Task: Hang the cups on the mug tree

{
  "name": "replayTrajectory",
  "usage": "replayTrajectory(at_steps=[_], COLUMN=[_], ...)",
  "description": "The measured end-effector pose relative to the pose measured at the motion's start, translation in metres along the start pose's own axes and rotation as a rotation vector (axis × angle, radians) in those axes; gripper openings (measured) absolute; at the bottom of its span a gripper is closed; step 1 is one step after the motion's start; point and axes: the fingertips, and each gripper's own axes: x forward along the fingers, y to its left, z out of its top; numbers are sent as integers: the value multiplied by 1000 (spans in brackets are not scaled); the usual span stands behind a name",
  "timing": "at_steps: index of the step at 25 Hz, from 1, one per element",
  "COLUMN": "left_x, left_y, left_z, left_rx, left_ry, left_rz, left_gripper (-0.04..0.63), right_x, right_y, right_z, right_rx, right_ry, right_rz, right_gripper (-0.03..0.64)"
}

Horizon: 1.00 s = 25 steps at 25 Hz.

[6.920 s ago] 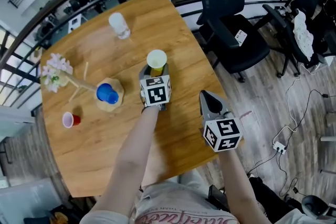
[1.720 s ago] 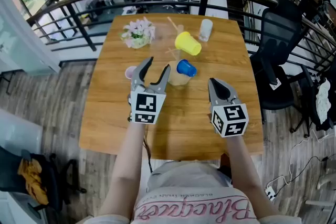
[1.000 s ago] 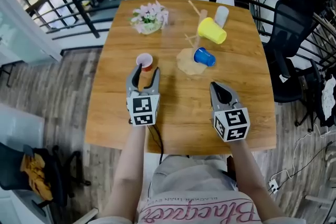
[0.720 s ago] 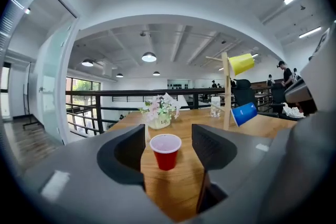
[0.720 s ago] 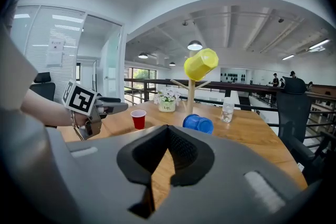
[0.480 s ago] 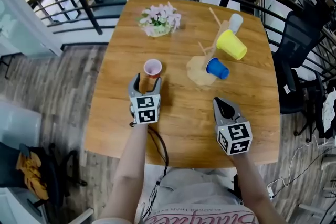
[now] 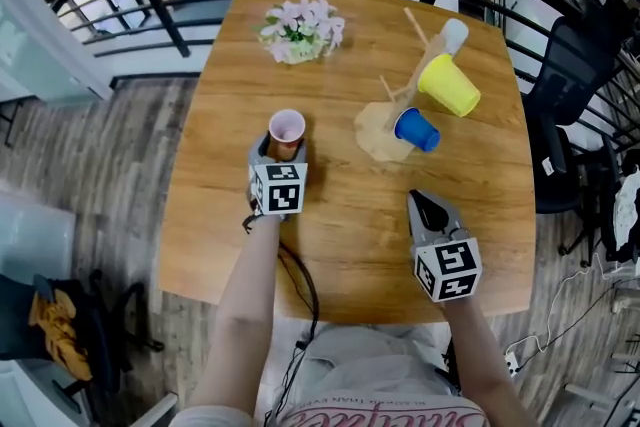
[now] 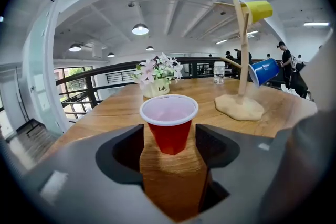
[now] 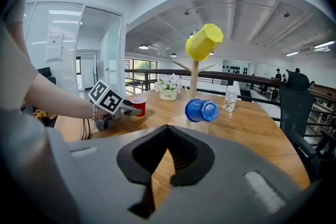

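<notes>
Head view: left gripper [image 7: 282, 151] centre-left, jaws wide and just been opening, red cup [image 7: 287, 127] upright between them, unpinched. Right gripper [image 7: 425, 208] lower right, jaws together, empty. Left gripper view: red cup dead centre, nothing inside. We reckon next is clamp, lift, tip onto mug tree [image 8: 242, 60]. Right gripper view: yellow cup [image 9: 204, 42] and blue cup [image 9: 201, 110] already hung, centre.

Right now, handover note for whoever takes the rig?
Tongs: left tongs have just been opening and stand open around the red cup, pads not touching it; right tongs shut, empty, over the table.
Done: yellow cup and blue cup hang on the mug tree.
Left to do: close on the red cup, which stands upright on the table, and hang it too.
</notes>
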Motion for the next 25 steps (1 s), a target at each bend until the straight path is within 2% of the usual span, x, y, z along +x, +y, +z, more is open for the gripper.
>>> replayTrajectory(at_steps=[5, 7, 13, 25], left_x=[9, 12, 8, -29], left_y=[0, 0, 1, 4], left_z=[-4, -3, -3, 24], left_rx=[-33, -46, -43, -72], left_ry=[30, 29, 23, -50], left_rz=[7, 0, 4, 19], left_gripper=[314, 278, 275, 273], right_x=[-3, -4, -6, -18], right_y=[-6, -9, -14, -21], right_z=[-5, -7, -6, 17], right_rx=[4, 9, 13, 45], right_ry=[12, 15, 6, -69], right_rz=[-10, -18, -26, -33], right_gripper=[2, 2, 2, 2])
